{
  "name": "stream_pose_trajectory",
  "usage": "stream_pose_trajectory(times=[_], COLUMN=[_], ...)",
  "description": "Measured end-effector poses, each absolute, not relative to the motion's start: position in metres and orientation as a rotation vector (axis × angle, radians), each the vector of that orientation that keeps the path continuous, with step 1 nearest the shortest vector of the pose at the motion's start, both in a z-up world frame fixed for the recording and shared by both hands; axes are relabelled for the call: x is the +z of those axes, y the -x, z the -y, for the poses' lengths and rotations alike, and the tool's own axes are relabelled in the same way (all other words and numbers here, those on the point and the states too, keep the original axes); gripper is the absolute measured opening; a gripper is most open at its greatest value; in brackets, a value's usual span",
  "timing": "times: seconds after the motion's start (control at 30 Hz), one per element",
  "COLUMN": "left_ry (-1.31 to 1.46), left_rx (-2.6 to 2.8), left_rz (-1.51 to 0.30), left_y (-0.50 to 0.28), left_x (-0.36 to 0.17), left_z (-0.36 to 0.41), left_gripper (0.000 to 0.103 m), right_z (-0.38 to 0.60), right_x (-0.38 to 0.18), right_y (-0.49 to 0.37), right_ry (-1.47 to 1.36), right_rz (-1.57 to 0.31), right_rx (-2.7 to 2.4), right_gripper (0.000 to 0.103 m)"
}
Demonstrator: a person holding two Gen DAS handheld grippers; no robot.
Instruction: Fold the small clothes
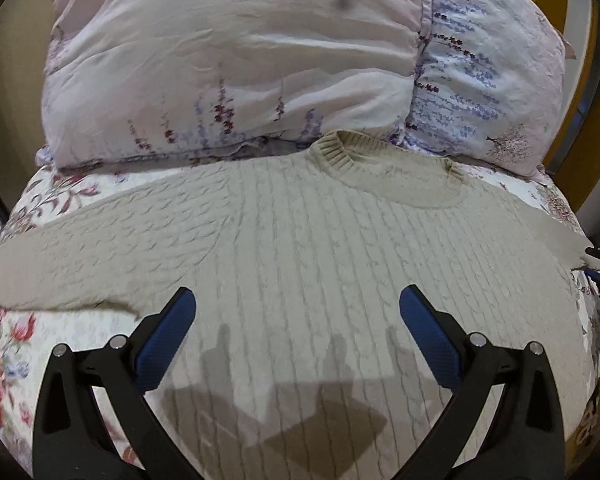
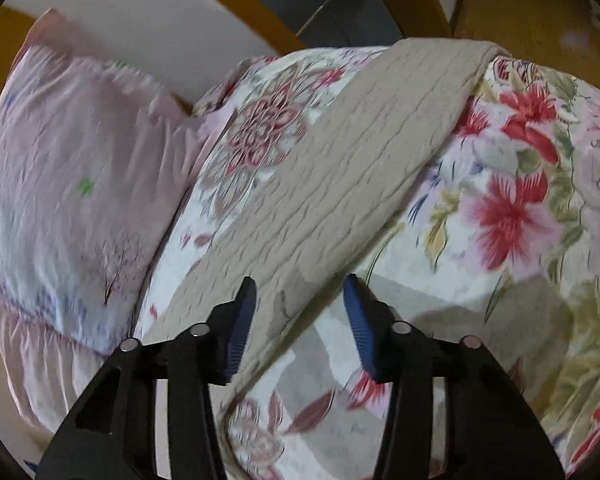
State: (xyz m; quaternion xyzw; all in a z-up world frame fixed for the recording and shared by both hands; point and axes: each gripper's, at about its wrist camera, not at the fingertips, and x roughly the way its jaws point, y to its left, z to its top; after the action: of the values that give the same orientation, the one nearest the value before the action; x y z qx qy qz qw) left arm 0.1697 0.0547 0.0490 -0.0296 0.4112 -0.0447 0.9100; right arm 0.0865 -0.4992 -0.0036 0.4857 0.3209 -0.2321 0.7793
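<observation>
Sweater [image 1: 320, 248]: a cream cable-knit, spread flat and face up on the floral bedspread [image 1: 4, 356], neckline away from me, both sleeves out to the sides. I judge that folding has not begun; the step in hand is the first sleeve fold.

Nearest, my left gripper [image 1: 298, 312] hovers over the lower body of the knit, jaws wide apart and holding nothing. My right gripper [image 2: 300, 300] hangs over the right sleeve [image 2: 360, 152], jaws parted to a narrower gap and also empty; the sleeve's near edge runs between the fingers, though I cannot tell whether they touch it.

The next move, as I read it, calls for pinching that sleeve at its edge and carrying it across the body.

Beyond the collar [image 1: 336, 152], two pillows [image 1: 228, 60] lie close against the neckline, leaving little room there. The sleeve's far end drapes toward the bed's edge, near the wooden bed frame [image 2: 252, 0].
</observation>
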Motion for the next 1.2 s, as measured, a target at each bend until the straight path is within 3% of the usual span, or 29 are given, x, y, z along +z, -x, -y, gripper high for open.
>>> stream_pose_trajectory(times=[0.33,0.43,0.7,0.93,1.07,1.2], left_ry=[0.031,0.067,0.202,0.225,0.246,0.291], left_rx=[-0.144,-0.185,-0.251,-0.259,-0.280,-0.314], left_rz=[-0.857,-0.848,-0.826,-0.813,-0.803,-0.808], left_y=[-0.189,-0.191,-0.197,-0.198,-0.196,-0.195], left_x=[0.036,0.036,0.037,0.038,0.039,0.039], left_z=[-0.045,-0.046,-0.057,-0.059,-0.058,-0.058], left_gripper=[0.101,0.101,0.101,0.101,0.101,0.101], right_z=[0.506,0.503,0.474,0.378,0.301,0.239], right_x=[-0.007,-0.005,0.040,0.088,0.079,0.033], right_y=[-0.090,-0.093,-0.104,-0.126,-0.144,-0.161], right_ry=[-0.991,-0.952,-0.742,-0.565,-0.481,-0.409], right_rz=[-0.674,-0.667,-0.583,-0.539,-0.625,-0.811], right_rx=[-0.566,-0.566,-0.504,-0.188,0.025,0.138], right_gripper=[0.015,0.012,0.010,0.010,0.010,0.010])
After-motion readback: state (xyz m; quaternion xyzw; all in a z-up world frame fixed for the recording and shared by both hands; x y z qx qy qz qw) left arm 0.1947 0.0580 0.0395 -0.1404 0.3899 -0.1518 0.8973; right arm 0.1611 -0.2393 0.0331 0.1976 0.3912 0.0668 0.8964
